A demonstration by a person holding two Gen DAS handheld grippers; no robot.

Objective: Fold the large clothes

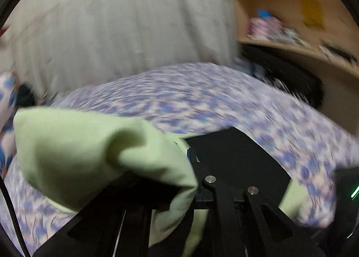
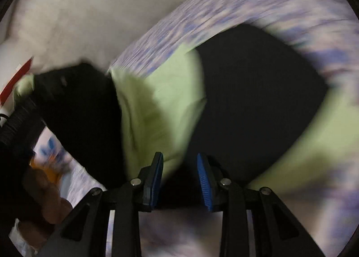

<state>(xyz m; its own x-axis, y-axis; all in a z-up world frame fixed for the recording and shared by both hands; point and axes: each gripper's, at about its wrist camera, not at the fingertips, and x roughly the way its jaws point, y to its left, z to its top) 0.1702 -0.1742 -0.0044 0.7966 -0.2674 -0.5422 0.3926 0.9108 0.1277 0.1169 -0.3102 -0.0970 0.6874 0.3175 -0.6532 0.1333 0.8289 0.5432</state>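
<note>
Floral bedsheet point(image 1: 202, 100) underlies green garment point(image 1: 78, 145) draping left hand-held gripper point(image 1: 190, 156).

No readable text, labels, brands or numbers, both views blurred by motion

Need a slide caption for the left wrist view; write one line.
Left gripper shut on the light green garment, lifted above a purple floral bedsheet, motion-blurred.

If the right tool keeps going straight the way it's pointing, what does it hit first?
Most likely the black fabric panel of the light green garment, lying straight ahead of the right tool. The picture is blurred, so depth is uncertain; the flowered bedsheet lies beyond it.
</note>
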